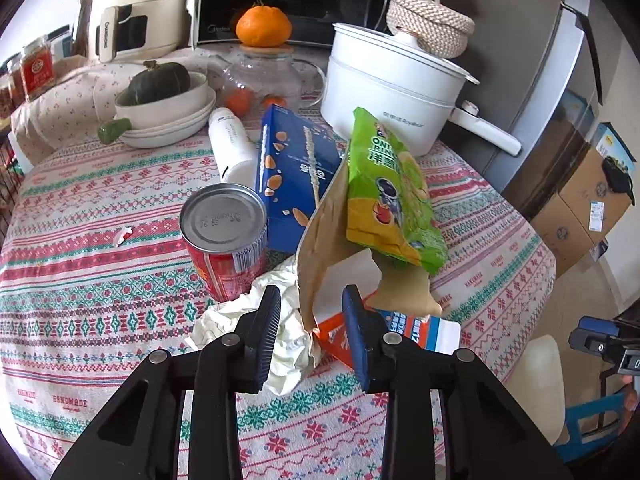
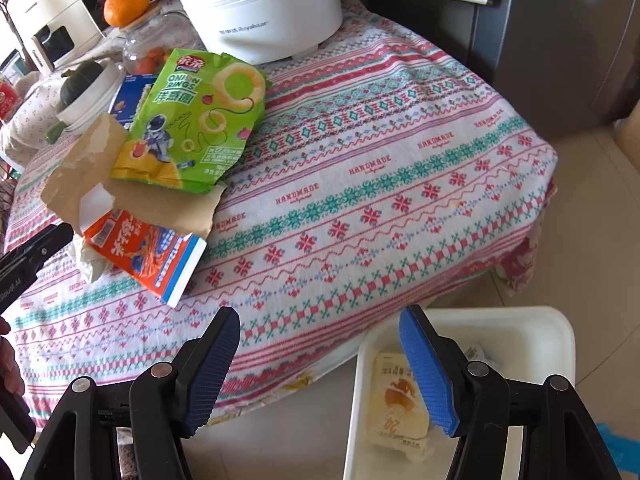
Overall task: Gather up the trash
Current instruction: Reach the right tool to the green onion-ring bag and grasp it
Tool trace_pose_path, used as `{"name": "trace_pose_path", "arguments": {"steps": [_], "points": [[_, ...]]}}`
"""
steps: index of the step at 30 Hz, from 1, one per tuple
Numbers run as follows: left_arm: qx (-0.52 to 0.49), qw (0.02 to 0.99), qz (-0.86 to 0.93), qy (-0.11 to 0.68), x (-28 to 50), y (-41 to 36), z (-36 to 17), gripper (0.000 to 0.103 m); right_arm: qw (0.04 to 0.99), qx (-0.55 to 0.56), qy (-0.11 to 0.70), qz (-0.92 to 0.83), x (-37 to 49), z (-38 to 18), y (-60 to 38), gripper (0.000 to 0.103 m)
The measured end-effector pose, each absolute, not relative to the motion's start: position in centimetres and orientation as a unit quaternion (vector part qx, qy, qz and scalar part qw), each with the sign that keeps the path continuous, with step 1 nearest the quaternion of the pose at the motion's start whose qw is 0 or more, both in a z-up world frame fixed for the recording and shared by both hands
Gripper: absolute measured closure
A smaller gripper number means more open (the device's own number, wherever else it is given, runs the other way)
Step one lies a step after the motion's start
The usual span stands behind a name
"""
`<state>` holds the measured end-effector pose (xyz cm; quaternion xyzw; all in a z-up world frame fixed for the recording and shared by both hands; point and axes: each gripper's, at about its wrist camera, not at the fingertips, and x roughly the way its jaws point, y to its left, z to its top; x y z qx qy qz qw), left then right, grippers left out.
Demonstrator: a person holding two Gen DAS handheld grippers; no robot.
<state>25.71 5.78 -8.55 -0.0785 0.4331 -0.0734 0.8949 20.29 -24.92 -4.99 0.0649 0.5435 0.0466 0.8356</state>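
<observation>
My left gripper (image 1: 313,334) hangs low over a trash pile on the patterned tablecloth (image 1: 80,280). Its jaws stand narrow around crumpled white paper (image 1: 288,344), which touches the left pad only. Behind it an orange carton (image 1: 334,338) lies under torn brown paper (image 1: 320,248) and a green onion-rings bag (image 1: 392,200). A red can (image 1: 224,236), a blue box (image 1: 296,172) and a white bottle (image 1: 232,144) sit close by. My right gripper (image 2: 320,372) is open and empty above the table's edge, beside a white bin (image 2: 560,328) holding a wrapper (image 2: 400,400).
A white electric pot (image 1: 384,96), stacked bowls with a green squash (image 1: 160,104) and a glass jar topped by an orange (image 1: 264,26) stand at the back. A small scrap (image 1: 122,236) lies left of the can. Cardboard boxes (image 1: 580,208) stand on the floor at the right.
</observation>
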Motion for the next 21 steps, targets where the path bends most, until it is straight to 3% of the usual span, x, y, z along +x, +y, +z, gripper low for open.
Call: {"name": "trace_pose_path", "arguments": {"steps": [4,5,8,21], "points": [[-0.092,0.892,-0.071,0.437,26.8,5.7,-8.8,0.089,0.829,0.069,0.553,0.049,21.9,-5.8,-24.9,0.032],[-0.089,0.893,-0.070,0.435,26.9,5.6,-8.7,0.097,0.828,0.071,0.554,0.048,22.3,-5.9,-24.8,0.032],[-0.090,0.895,-0.080,0.429,26.7,5.1,-7.9,0.102,0.830,0.074,0.550,0.051,23.6,-5.9,-24.4,0.032],[-0.094,0.903,-0.120,0.401,20.1,6.6,-1.5,0.103,0.822,0.118,0.553,0.071,28.4,-7.4,-21.4,0.032]]}}
